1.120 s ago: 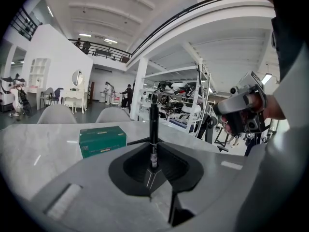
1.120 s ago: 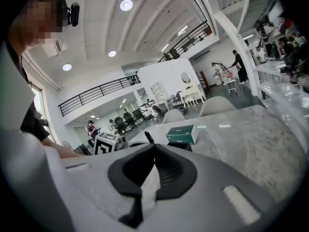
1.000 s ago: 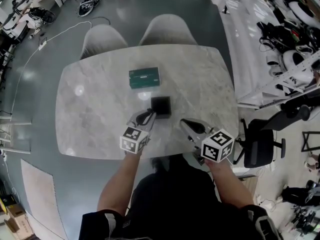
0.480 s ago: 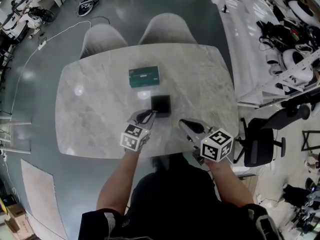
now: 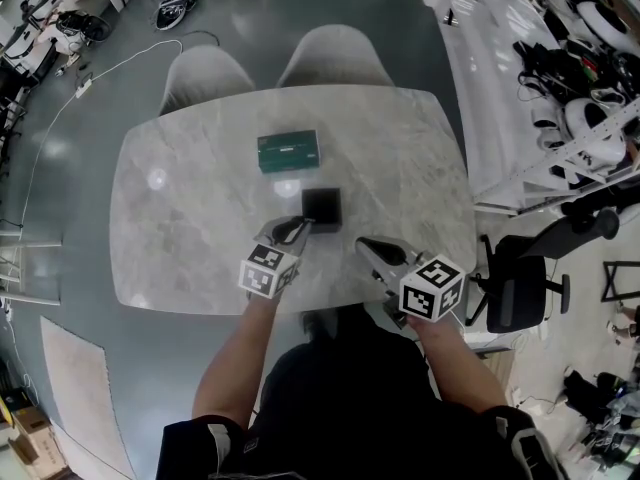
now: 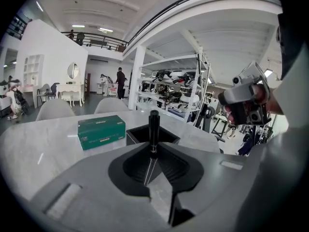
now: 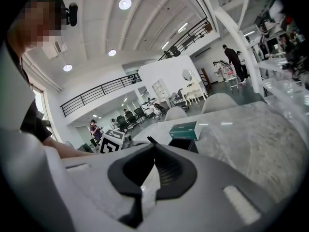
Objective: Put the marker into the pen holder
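My left gripper (image 5: 296, 230) is shut on a black marker (image 6: 153, 129), which sticks out past the jaw tips toward the black square pen holder (image 5: 321, 209). In the left gripper view the marker's tip stands just in front of the holder's (image 6: 150, 135) open top. The right gripper (image 5: 372, 251) rests over the table's near edge to the right, its jaws shut with nothing between them. In the right gripper view the pen holder (image 7: 184, 144) shows beyond the jaws, and the left gripper's marker cube (image 7: 111, 141) is at the left.
A green box (image 5: 288, 153) lies on the marble table (image 5: 190, 218) beyond the holder. Two grey chairs (image 5: 335, 56) stand at the far side. A black office chair (image 5: 525, 293) and cluttered shelving (image 5: 560, 78) are to the right.
Almost nothing has moved. The left gripper has stayed at the pen holder with the marker, and the right gripper has shifted very slightly.
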`<state>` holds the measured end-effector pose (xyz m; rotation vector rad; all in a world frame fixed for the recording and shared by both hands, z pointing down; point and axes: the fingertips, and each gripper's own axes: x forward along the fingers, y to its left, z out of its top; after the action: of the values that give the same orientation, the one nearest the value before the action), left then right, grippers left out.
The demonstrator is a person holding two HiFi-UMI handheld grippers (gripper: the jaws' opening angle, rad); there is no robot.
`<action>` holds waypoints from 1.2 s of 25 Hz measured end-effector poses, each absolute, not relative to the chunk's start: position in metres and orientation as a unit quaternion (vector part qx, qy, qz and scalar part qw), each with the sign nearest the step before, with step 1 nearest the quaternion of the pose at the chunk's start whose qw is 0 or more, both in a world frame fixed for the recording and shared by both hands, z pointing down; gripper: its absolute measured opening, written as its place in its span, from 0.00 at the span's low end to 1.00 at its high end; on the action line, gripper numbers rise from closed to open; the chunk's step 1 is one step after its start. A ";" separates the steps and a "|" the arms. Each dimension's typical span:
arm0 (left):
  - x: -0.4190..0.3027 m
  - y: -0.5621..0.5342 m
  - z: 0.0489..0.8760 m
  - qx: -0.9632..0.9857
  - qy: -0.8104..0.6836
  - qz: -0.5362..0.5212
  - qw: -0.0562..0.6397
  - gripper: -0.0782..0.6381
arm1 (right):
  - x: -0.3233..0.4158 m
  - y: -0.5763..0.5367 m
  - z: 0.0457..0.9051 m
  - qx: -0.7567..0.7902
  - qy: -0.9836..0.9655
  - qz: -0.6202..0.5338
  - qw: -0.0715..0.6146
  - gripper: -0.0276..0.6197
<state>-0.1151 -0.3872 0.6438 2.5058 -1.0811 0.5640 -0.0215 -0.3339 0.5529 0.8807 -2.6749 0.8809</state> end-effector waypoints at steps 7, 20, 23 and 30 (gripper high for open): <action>-0.117 -0.386 0.645 0.881 -0.394 0.181 0.190 0.17 | -0.020 -0.332 0.555 0.296 -0.902 0.299 0.097 0.05; -0.117 -0.385 0.643 0.877 -0.397 0.192 0.190 0.18 | -0.017 -0.330 0.558 0.292 -0.901 0.306 0.096 0.05; -0.118 -0.385 0.645 0.877 -0.398 0.197 0.185 0.18 | -0.017 -0.329 0.560 0.292 -0.901 0.307 0.095 0.05; -0.123 -0.380 0.626 0.881 -0.409 0.171 0.167 0.23 | -0.018 -0.330 0.558 0.291 -0.903 0.300 0.096 0.05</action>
<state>-0.1226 -0.3798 0.6263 2.5074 -1.1639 0.4854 -0.0178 -0.3301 0.5577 0.8631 -2.6770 0.8893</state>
